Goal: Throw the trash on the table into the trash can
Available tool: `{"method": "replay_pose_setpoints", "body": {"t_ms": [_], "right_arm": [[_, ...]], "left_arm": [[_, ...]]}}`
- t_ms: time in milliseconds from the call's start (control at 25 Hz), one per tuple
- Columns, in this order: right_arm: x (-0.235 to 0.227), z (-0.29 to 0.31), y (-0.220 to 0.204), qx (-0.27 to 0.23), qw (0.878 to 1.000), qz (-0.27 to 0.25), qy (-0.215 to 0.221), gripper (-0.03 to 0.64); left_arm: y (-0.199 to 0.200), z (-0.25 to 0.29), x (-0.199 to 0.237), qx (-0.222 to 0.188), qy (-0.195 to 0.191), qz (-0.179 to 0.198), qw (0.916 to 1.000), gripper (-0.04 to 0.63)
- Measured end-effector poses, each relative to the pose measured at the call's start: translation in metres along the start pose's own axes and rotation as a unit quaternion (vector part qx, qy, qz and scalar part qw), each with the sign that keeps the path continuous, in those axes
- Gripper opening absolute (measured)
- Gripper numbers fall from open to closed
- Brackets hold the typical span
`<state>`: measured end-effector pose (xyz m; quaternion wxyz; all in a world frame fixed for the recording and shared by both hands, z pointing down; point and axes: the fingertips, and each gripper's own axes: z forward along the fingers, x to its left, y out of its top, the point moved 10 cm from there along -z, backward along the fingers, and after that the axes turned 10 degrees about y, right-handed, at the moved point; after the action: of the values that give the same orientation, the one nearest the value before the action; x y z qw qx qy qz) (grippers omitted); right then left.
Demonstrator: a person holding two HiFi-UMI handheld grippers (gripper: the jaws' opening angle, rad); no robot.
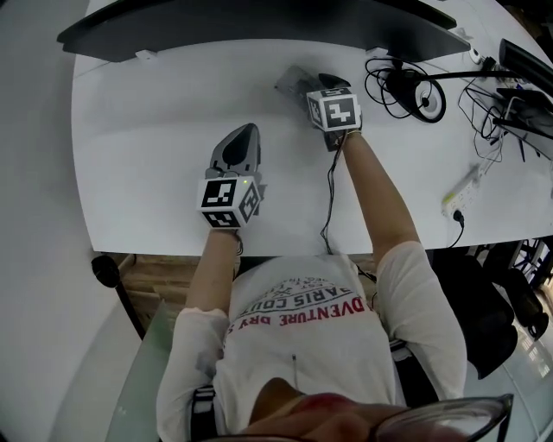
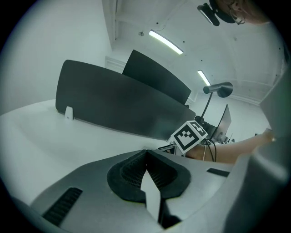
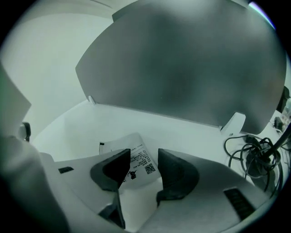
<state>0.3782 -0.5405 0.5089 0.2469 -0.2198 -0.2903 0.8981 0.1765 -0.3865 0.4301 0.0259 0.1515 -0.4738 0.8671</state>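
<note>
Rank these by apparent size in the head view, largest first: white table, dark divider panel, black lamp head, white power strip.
1. white table
2. dark divider panel
3. black lamp head, though it stands above the table, nearer the camera, so this place is unsure
4. white power strip, long but thin

Readable print: shirt only
The shirt (image 1: 294,345) reads, upside down, "PARIS COU…" and "…DVENTURE"; the paper slip (image 3: 138,159) has print too small to read.

Bench (image 1: 147,138): smooth, matt white surface. Wrapper (image 3: 140,160): thin white printed sheet. Left tongs (image 2: 146,154) pads (image 2: 129,173): matt black, ribbed; shell grey plastic.
</note>
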Motion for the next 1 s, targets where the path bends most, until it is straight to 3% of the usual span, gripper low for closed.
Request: {"method": "replay_pose_setpoints", "body": {"t_ms": [160,240,320,520,680,1000], "right_arm": [[0.003,-0.002,-0.004,0.001,1.0,-0.017,-0.012,0.174],[0.001,-0.006,-0.006,0.001,1.0,-0.01,-0.012,0.074],[-0.001,-0.008,-0.008,-0.001,1.0,-0.005,-0.004,0.036],[0.007,-0.021,-0.017,0.001,0.999,0.025,0.041,0.026],[0.033,-0.042,-0.019,-0.03,0.996,0.032,0.081,0.026],[0.135,-0.068,0.007,-0.055,0.986,-0.035,0.156,0.026]], "left_arm": [[-0.011,-0.002,-0.003,0.014,0.001,-0.007,0.9999,0.023],[-0.013,-0.005,-0.006,0.015,-0.001,-0.006,0.9999,0.023],[-0.013,-0.007,-0.007,0.013,-0.003,-0.004,0.9999,0.023],[-0.01,-0.016,-0.012,0.005,0.001,-0.003,1.0,0.023],[-0.001,-0.033,-0.012,-0.017,0.013,-0.003,0.9998,0.023],[0.003,-0.127,0.014,-0.068,0.09,-0.022,0.9934,0.023]]}}
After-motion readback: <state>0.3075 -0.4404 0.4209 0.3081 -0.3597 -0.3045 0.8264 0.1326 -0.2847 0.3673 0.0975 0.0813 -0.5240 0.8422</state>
